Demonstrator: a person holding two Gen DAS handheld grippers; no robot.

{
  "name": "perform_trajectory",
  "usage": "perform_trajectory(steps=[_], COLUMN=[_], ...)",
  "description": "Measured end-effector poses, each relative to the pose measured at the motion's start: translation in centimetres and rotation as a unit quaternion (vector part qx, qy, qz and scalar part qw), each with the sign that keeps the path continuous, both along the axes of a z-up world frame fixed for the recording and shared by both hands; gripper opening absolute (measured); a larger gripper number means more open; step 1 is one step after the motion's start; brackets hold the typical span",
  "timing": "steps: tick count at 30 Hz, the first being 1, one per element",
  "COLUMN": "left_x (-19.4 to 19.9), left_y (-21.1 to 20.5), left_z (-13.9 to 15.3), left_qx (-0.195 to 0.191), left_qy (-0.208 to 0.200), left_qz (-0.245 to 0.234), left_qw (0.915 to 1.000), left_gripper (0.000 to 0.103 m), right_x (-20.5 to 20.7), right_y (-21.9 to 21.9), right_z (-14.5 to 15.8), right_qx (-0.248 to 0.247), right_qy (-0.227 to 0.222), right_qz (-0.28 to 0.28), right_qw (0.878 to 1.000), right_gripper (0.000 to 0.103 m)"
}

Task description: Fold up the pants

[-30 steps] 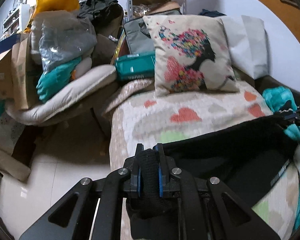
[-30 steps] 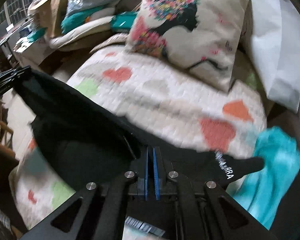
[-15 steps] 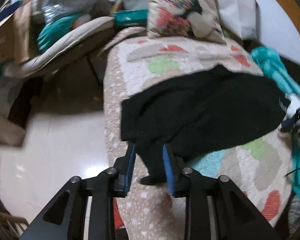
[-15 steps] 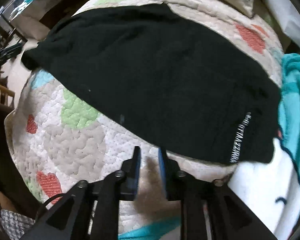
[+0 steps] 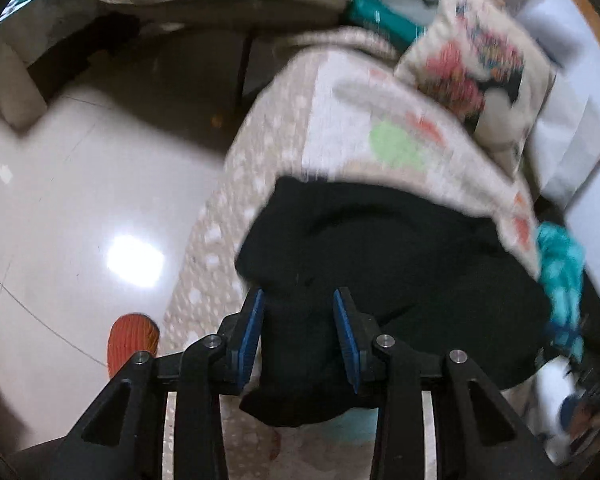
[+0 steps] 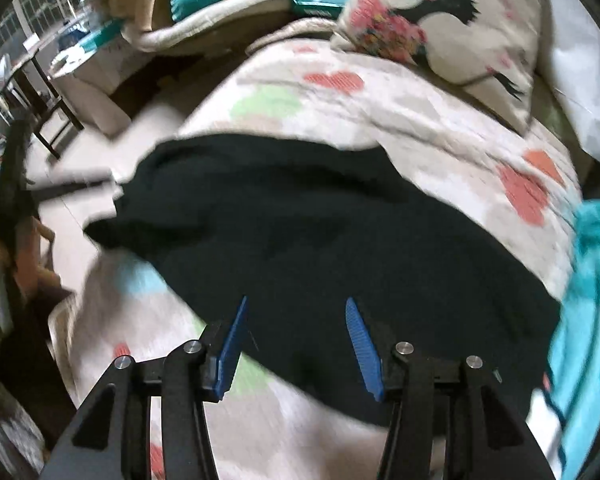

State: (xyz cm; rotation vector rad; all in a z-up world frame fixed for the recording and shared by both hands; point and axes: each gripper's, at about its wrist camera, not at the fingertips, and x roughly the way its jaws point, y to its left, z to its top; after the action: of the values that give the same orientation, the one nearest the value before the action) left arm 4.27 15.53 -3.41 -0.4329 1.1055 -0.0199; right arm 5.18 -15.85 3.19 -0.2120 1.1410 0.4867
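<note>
The black pants [image 6: 340,240] are laid across the quilted bed [image 6: 420,128]. Both jaws have just been opening: left gripper [image 5: 298,328] partly parted around a loose fold, right gripper [image 6: 296,344] wider, nothing gripped. Cloth overhanging the edge could be dragged floorward.

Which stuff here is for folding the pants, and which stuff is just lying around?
For the job:
- black pants, spread on the quilt
- left gripper, jaws just opened, a fold of the pants between them, not pinched
- right gripper, jaws just opened, above the pants

Just lying about:
- flowery pillow
- teal cloth
- orange thing on the floor
</note>
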Motion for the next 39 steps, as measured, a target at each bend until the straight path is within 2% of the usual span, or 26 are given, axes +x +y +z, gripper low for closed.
perform_trajectory(steps=[4,8,10,12,15,17,18,24,29,32,34,36,38,39], left_x=[-0.2,-0.2,-0.2,-0.3,-0.5,-0.4,-0.4,-0.4,0.6,2.4,3.7,4.7,5.0,4.9], left_y=[-0.9,-1.1,-1.1,-1.6,-2.1,-2.2,-2.2,-1.3,-1.1,-1.0,-0.9,-0.6,-0.4,-0.4], left_z=[-2.2,-2.6,-2.6,-2.3,-1.9,-1.6,-1.4,0.2,1.6,2.2,2.4,2.3,2.2,2.1], left_qx=[-0.002,0.002,0.003,0.01,0.027,0.019,0.017,-0.007,-0.002,0.011,0.016,0.016,0.01,0.006], left_qy=[0.02,0.018,0.017,0.009,-0.001,-0.004,-0.006,-0.026,-0.045,-0.048,-0.046,-0.042,-0.04,-0.038], left_qz=[-0.009,0.0,0.004,-0.006,-0.016,-0.017,-0.016,0.005,0.017,0.021,0.021,0.022,0.027,0.029], left_qw=[0.9998,0.9998,0.9998,0.9999,0.9995,0.9997,0.9997,0.9996,0.9988,0.9986,0.9986,0.9988,0.9988,0.9988], left_gripper=[0.035,0.037,0.036,0.027,0.018,0.016,0.015,0.015,0.015,0.015,0.015,0.015,0.015,0.015], right_x=[4.1,8.8,11.1,13.1,14.9,15.0,14.9,13.3,14.0,15.1,16.1,16.9,16.7,16.5], right_y=[2.5,3.6,3.8,3.8,3.6,3.5,3.4,1.8,0.5,0.2,-0.1,-0.7,-1.4,-1.6], right_z=[-0.7,-3.1,-4.4,-5.5,-7.7,-7.8,-7.5,-4.7,-2.7,-2.0,-1.8,-2.2,-2.7,-2.9], right_qx=[0.032,0.039,0.048,0.05,0.048,0.039,0.048,0.082,0.12,0.111,0.119,0.137,0.14,0.138], right_qy=[-0.006,0.01,0.022,0.031,0.06,0.05,0.048,0.007,-0.015,-0.027,-0.016,0.015,0.032,0.037], right_qz=[-0.021,-0.095,-0.143,-0.191,-0.231,-0.246,-0.24,-0.216,-0.22,-0.224,-0.225,-0.224,-0.23,-0.232], right_qw=[0.999,0.995,0.988,0.98,0.97,0.967,0.968,0.973,0.968,0.968,0.967,0.965,0.962,0.962], right_gripper=[0.055,0.055,0.055,0.055,0.054,0.023,0.002,0.002,0.001,0.001,0.002,0.002,0.009,0.023])
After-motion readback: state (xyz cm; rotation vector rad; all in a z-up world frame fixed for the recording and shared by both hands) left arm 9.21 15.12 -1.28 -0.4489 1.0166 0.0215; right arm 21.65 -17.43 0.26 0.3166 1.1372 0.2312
